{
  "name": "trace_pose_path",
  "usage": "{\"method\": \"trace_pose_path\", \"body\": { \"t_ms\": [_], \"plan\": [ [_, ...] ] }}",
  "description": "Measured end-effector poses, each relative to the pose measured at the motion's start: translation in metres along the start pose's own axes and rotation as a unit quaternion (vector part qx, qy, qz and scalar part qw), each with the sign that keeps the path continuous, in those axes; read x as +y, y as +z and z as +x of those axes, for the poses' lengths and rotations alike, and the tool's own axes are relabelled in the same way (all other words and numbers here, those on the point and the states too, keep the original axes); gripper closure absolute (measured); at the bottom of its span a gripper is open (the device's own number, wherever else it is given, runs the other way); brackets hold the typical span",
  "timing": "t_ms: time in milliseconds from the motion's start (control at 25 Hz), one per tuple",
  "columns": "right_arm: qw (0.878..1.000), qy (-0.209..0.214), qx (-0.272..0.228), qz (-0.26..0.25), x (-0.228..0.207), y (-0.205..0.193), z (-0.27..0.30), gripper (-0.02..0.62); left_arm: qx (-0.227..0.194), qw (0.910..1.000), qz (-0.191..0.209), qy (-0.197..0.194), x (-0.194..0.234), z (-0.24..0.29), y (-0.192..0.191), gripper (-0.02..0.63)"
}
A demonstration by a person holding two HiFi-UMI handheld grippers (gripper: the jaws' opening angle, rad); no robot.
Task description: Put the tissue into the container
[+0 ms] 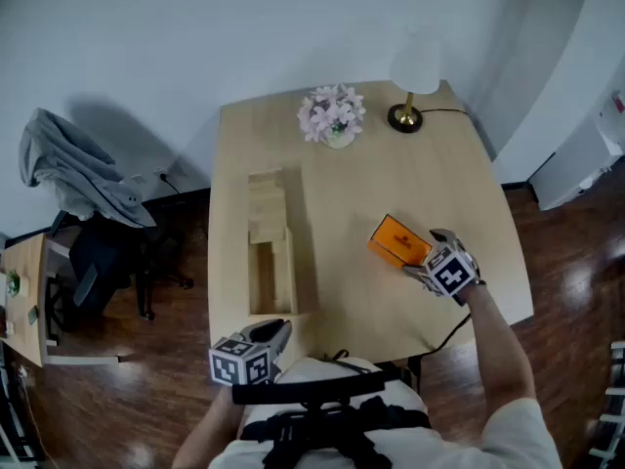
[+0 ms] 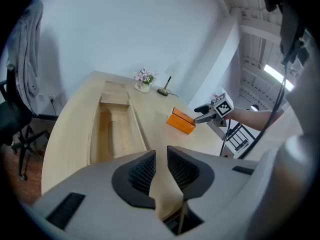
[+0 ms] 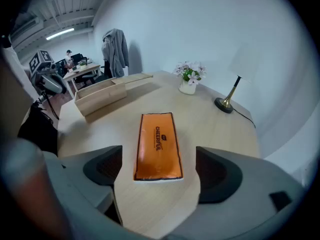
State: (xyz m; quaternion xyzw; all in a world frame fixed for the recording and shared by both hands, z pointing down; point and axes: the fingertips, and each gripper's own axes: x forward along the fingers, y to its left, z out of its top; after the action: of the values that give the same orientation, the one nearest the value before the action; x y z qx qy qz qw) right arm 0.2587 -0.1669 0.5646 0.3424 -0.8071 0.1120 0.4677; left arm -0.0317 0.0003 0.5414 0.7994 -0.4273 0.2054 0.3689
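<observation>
An orange tissue pack [image 1: 395,239] lies flat on the light wooden table [image 1: 361,179], right of centre. My right gripper [image 1: 433,252] is just behind its near end. In the right gripper view the pack [image 3: 157,144] lies lengthwise ahead, with its near end between the wide jaws of that gripper [image 3: 156,170]. The pads do not touch it. The long open wooden container [image 1: 290,262] lies at the table's left; its far part is covered by a lid. My left gripper [image 1: 276,332] hovers at the table's front edge, below the container, jaws nearly together and empty [image 2: 161,160].
A vase of pink flowers [image 1: 332,115] and a small lamp [image 1: 414,71] stand at the far edge. Left of the table is a chair with grey clothing [image 1: 73,179] and a side desk [image 1: 24,296]. A black cable [image 1: 451,330] hangs at the front right.
</observation>
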Motion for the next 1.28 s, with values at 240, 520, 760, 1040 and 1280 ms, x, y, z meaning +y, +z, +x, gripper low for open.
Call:
{"method": "trace_pose_path", "body": {
  "t_ms": [240,520,760,1040,1280],
  "plan": [
    [0.999,0.035,0.026,0.006,-0.001,0.001,0.025,0.129,-0.011,0.9999,-0.001,0.003,0.002,-0.008,-0.001,0.534],
    [0.997,0.055,0.051,0.001,0.007,-0.001,0.048,0.129,-0.014,0.9998,-0.007,0.014,0.004,-0.017,-0.004,0.534],
    [0.996,0.045,0.073,0.019,-0.009,-0.009,0.063,0.129,-0.008,0.9998,-0.004,0.019,0.008,-0.018,-0.012,0.534],
    [0.995,0.052,0.08,0.019,-0.007,-0.015,0.078,0.129,-0.002,0.9998,-0.011,0.018,0.004,-0.019,-0.017,0.534],
    [0.995,0.066,0.074,0.019,-0.008,-0.01,0.077,0.13,-0.003,0.9996,-0.019,0.019,0.004,-0.02,-0.018,0.534]
  ]
}}
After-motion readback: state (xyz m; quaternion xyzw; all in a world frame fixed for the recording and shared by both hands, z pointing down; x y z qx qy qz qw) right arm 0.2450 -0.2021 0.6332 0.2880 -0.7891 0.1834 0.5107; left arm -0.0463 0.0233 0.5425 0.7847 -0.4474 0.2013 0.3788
